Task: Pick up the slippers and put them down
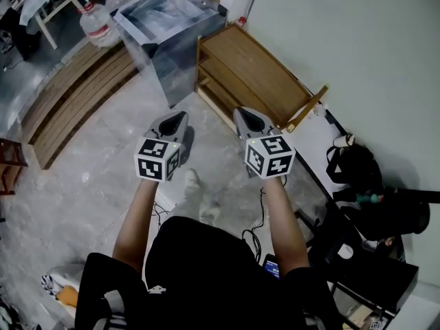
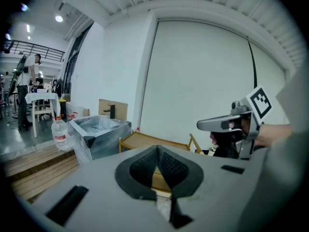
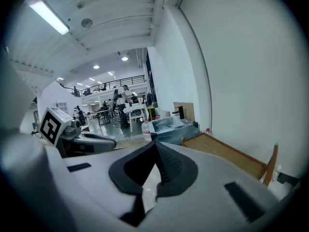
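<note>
Both grippers hang in the air side by side over the grey marble floor, short of a low wooden rack (image 1: 256, 71). My left gripper (image 1: 177, 118) is shut with nothing between its pads (image 2: 157, 150). My right gripper (image 1: 242, 113) also looks shut and empty, its pads meeting at the tip (image 3: 155, 145). Each gripper shows in the other's view: the right gripper (image 2: 215, 124) and the left gripper (image 3: 108, 141). I see no slipper on the rack or in either grip. Below my hands a pale shoe or slipper (image 1: 192, 183) shows on the floor, and I cannot tell which.
A metal box wrapped in plastic (image 1: 172, 36) stands left of the rack, with a water bottle (image 1: 100, 23) beside it. A slatted wooden platform (image 1: 69, 98) lies at the left. A black bag (image 1: 357, 174) and dark gear sit by the wall at right. A cable (image 1: 260, 215) trails on the floor.
</note>
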Action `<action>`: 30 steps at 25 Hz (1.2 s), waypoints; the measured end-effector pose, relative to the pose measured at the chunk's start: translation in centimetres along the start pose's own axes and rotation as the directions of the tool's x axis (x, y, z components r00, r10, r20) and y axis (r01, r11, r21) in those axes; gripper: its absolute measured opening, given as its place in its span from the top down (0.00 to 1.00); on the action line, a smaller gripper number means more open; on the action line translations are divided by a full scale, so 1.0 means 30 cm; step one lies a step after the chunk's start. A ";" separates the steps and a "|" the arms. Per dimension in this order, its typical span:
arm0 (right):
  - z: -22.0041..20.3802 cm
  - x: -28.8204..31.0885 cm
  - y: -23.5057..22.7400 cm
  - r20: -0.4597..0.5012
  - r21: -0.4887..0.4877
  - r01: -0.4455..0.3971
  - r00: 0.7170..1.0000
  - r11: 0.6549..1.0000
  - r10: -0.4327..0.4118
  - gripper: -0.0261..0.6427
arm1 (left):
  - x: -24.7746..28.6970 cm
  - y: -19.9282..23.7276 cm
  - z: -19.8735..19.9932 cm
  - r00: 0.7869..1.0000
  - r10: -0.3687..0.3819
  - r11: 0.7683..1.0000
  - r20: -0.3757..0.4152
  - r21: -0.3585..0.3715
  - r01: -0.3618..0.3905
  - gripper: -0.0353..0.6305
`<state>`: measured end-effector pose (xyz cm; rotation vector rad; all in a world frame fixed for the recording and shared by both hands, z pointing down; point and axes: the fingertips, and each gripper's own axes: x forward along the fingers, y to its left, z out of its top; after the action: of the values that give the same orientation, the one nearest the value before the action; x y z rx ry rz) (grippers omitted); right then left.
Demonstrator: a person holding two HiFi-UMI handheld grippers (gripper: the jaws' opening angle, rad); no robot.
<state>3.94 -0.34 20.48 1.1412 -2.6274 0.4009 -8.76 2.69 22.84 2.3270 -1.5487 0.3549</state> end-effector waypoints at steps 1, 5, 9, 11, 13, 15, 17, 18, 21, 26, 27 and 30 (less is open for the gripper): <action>0.006 -0.031 0.006 0.011 0.001 0.002 1.000 1.000 -0.002 0.97 | -0.018 -0.026 0.007 1.000 -0.003 1.000 0.008 0.004 0.003 0.94; 0.020 -0.145 0.025 0.037 -0.020 0.019 0.999 1.000 -0.018 0.97 | -0.088 -0.124 0.037 0.999 -0.017 0.999 0.035 0.032 0.016 0.94; 0.007 -0.251 0.060 0.044 -0.057 0.028 0.999 0.998 -0.025 0.97 | -0.172 -0.199 0.053 0.998 -0.020 0.999 0.063 0.042 0.017 0.94; 0.003 -0.300 0.073 0.055 -0.062 0.031 0.998 0.998 -0.028 0.97 | -0.205 -0.232 0.056 0.997 -0.018 0.999 0.073 0.052 0.015 0.94; 0.001 -0.339 0.079 0.065 -0.067 0.033 0.997 0.997 -0.029 0.97 | -0.227 -0.262 0.060 0.997 -0.015 0.997 0.081 0.074 0.009 0.94; -0.003 -0.369 0.082 0.070 -0.074 0.034 0.997 0.997 -0.029 0.97 | -0.240 -0.287 0.070 0.995 -0.009 0.994 0.096 0.109 -0.001 0.94; -0.009 -0.396 0.086 0.072 -0.078 0.034 0.997 0.996 -0.029 0.97 | -0.251 -0.307 0.090 0.992 -0.002 0.991 0.126 0.131 -0.014 0.94; -0.009 -0.408 0.089 0.075 -0.081 0.034 0.997 0.996 -0.028 0.97 | -0.258 -0.316 0.102 0.990 -0.001 0.991 0.139 0.134 -0.018 0.94; 0.004 -0.430 0.105 0.086 -0.092 0.027 0.996 0.995 -0.019 0.97 | -0.282 -0.330 0.128 0.987 0.003 0.990 0.159 0.140 -0.026 0.94; 0.044 -0.421 0.118 0.108 -0.099 0.014 0.994 0.995 -0.003 0.97 | -0.307 -0.308 0.142 0.988 0.020 0.990 0.156 0.137 -0.042 0.94; 0.055 -0.414 0.126 0.113 -0.102 0.010 0.994 0.995 0.001 0.97 | -0.313 -0.297 0.145 0.987 0.026 0.989 0.158 0.137 -0.048 0.94; 0.084 -0.395 0.161 0.125 -0.114 0.002 0.992 0.993 0.012 0.97 | -0.332 -0.264 0.153 0.985 0.029 0.990 0.172 0.132 -0.052 0.94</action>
<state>7.93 9.91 13.46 1.1582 -2.7209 0.1818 -5.11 12.12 13.85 2.4903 -1.7019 0.2864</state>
